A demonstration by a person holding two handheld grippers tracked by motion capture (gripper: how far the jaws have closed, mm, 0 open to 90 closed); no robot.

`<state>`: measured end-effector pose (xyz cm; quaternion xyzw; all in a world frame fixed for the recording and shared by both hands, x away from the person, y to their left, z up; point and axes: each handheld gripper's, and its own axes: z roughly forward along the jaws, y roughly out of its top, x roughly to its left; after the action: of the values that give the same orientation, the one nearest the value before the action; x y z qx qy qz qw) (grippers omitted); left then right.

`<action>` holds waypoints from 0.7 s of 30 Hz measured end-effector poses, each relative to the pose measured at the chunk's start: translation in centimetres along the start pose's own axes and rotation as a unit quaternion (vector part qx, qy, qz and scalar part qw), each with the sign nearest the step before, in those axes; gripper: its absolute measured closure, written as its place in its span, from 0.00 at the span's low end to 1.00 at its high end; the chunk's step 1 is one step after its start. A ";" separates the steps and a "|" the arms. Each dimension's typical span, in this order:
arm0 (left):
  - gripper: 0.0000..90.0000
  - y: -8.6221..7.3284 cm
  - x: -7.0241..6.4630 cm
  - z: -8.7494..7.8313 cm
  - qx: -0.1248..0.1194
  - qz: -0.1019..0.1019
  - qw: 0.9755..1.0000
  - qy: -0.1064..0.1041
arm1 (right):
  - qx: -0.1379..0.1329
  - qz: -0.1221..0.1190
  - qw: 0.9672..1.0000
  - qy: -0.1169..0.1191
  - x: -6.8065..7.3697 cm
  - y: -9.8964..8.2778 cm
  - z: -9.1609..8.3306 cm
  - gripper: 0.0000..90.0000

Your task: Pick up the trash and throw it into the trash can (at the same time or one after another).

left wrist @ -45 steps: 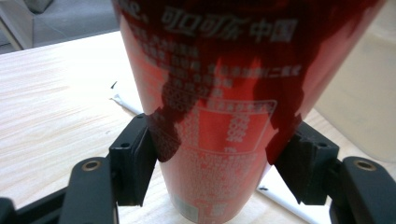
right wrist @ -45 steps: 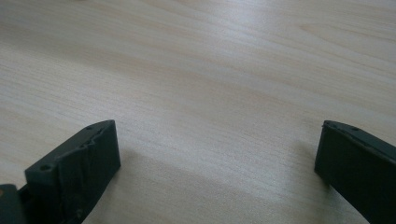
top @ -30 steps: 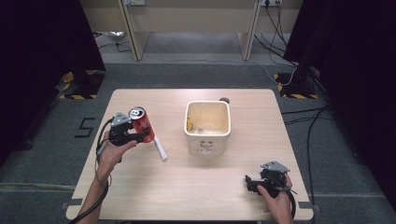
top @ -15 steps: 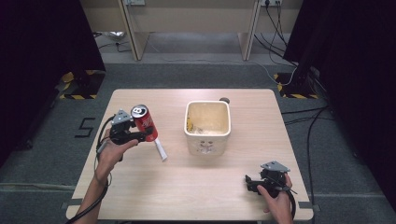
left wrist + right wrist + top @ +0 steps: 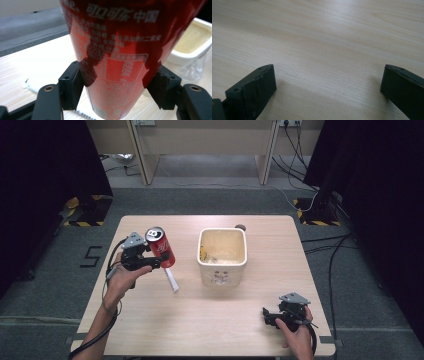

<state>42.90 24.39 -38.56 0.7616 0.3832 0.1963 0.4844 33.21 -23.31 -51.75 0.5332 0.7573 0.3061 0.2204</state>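
My left gripper [image 5: 156, 261] is shut on a red soda can [image 5: 161, 247], which hangs tilted above the left part of the wooden table [image 5: 150, 320]. In the left gripper view the can [image 5: 112, 62] sits between both black pads [image 5: 72, 85], pressed from either side. A cream square tub [image 5: 223, 256] stands at the table's middle, to the right of the can. Low over the table's front right corner, my right gripper [image 5: 267, 316] is open, and bare wood [image 5: 324, 50] lies between its wide-apart jaws.
A white tube-like object [image 5: 171, 280] lies on the table just below the can, also seen at the left as a white object [image 5: 31, 85]. A small dark round thing [image 5: 240, 227] sits behind the tub. Desk legs and cables stand beyond the table's far edge.
The left gripper has lifted the can higher and carried it slightly toward the tub. The right gripper has stayed where it was.
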 end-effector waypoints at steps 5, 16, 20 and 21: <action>0.38 0.9 -0.4 0.1 -0.004 0.005 1.000 -0.009 | 0.000 0.000 1.000 0.000 0.0 0.0 0.0 0.00; 0.38 3.1 -2.1 1.0 -0.006 0.026 0.999 -0.023 | 0.000 0.000 1.000 0.000 0.0 0.0 0.0 0.00; 0.38 3.8 -2.4 1.3 -0.003 0.031 0.999 -0.026 | 0.000 -0.001 1.000 0.000 0.0 0.0 0.0 0.00; 0.38 3.8 -2.4 1.3 -0.003 0.031 0.999 -0.026 | 0.000 -0.002 1.000 0.001 0.0 0.0 0.0 0.00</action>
<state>43.73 20.84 -35.61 0.7764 0.3465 0.1925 0.4900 33.20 -23.33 -51.75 0.5314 0.7587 0.3058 0.2202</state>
